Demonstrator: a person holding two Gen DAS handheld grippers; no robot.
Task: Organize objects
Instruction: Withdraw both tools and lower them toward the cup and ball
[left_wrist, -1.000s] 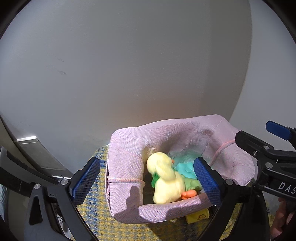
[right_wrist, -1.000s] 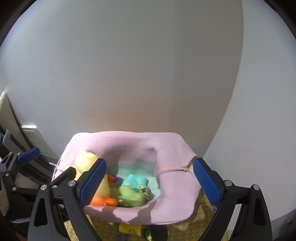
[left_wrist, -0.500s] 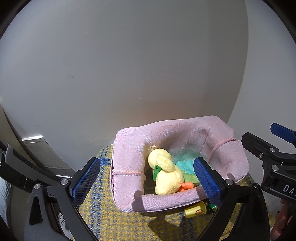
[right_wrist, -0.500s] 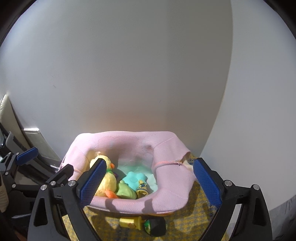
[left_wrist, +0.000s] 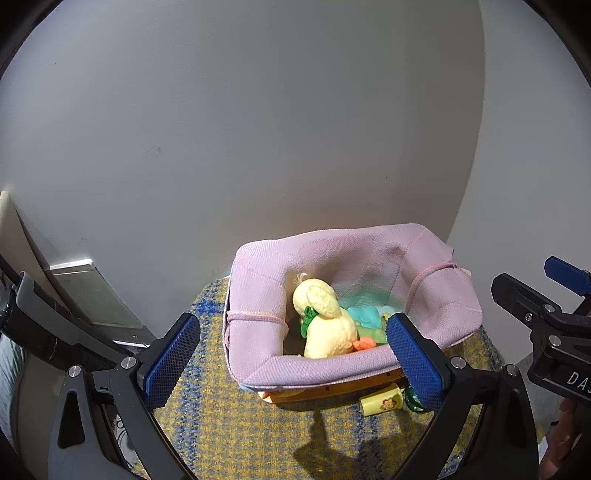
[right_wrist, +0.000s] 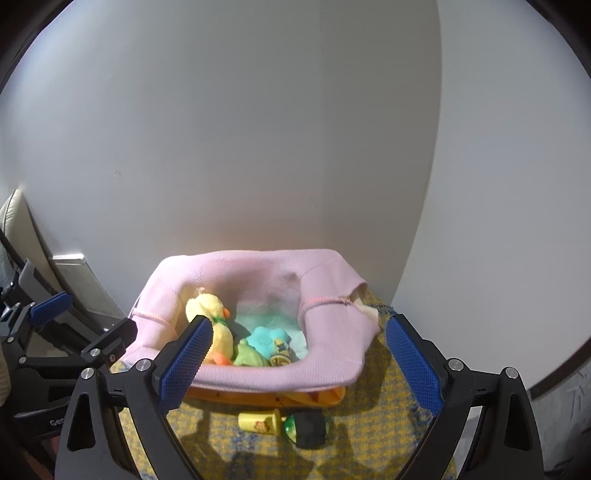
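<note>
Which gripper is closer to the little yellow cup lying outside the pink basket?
Right, though only slightly. The right gripper hangs open just behind the yellow cup, which lies between its fingers. The left gripper sits off to the cup's left.

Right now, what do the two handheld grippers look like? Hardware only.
Both match: the left gripper and right gripper have black angular plastic finger arms with triangular cut-outs and silver screw heads. The pads are flat blue rectangles with a fine cross-hatched texture. In the left wrist view the right gripper's body shows partial white lettering, "DA". No cables or sleeves are visible.
</note>
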